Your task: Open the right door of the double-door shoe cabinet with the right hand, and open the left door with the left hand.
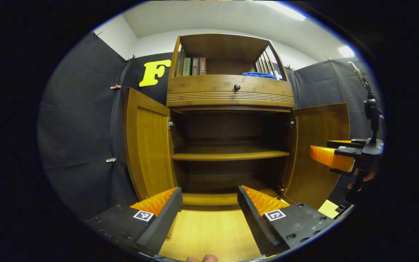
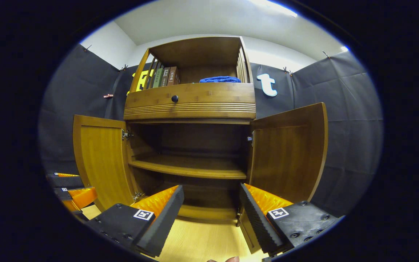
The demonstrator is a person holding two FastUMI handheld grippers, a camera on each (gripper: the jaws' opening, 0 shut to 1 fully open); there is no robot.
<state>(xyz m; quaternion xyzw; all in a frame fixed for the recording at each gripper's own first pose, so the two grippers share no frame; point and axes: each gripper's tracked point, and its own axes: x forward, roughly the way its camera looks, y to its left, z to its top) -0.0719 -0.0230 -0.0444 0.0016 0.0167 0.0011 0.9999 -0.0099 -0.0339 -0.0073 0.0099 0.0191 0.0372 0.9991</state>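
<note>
Now we see both shoe cabinet doors swung open: left door point(image 1: 147, 145), right door point(image 2: 289, 153). Our left claw point(image 1: 209, 205) and right claw point(image 2: 211, 205) gape wide, holding nothing.

The double-door shoe cabinet point(image 1: 227, 94) is brown wood and stands upright with a knobbed drawer above its lower compartment. The left door point(image 1: 147, 145) and the right door point(image 1: 318, 153) are both swung fully outward on their hinges. The open compartment holds one horizontal shelf point(image 1: 229, 153).
</note>
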